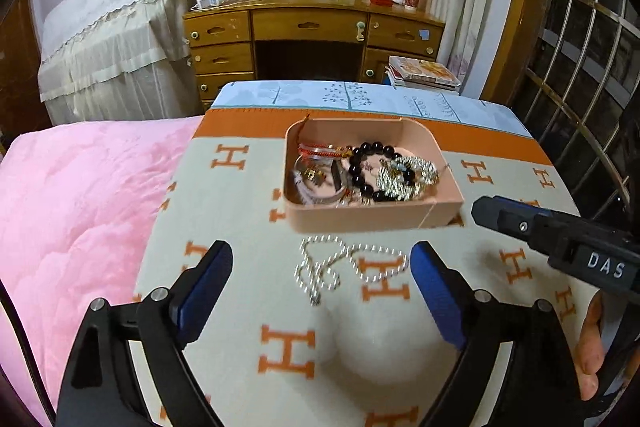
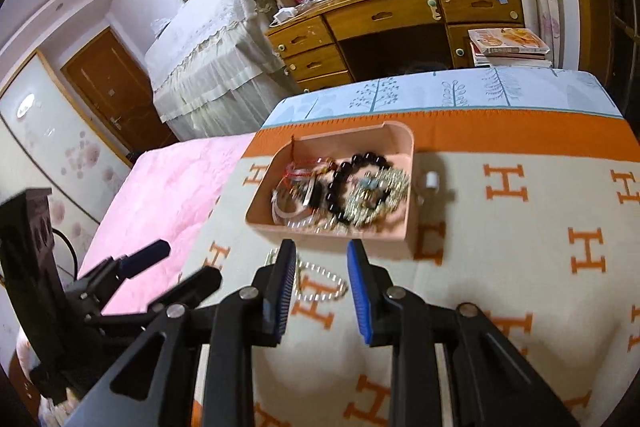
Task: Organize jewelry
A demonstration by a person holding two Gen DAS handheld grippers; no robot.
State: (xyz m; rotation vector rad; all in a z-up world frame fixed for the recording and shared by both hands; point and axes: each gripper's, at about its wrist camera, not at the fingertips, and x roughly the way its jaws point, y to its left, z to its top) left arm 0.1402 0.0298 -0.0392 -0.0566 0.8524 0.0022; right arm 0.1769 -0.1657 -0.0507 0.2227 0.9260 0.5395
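Chain [image 1: 340,267] lies loose just before tray [image 1: 360,219]; blanket [image 1: 240,307] around it bare.

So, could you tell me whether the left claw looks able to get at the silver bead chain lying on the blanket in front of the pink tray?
Probably yes. The left claw stands wide open with the silver bead chain lying loose just ahead between its fingers, nothing over it.
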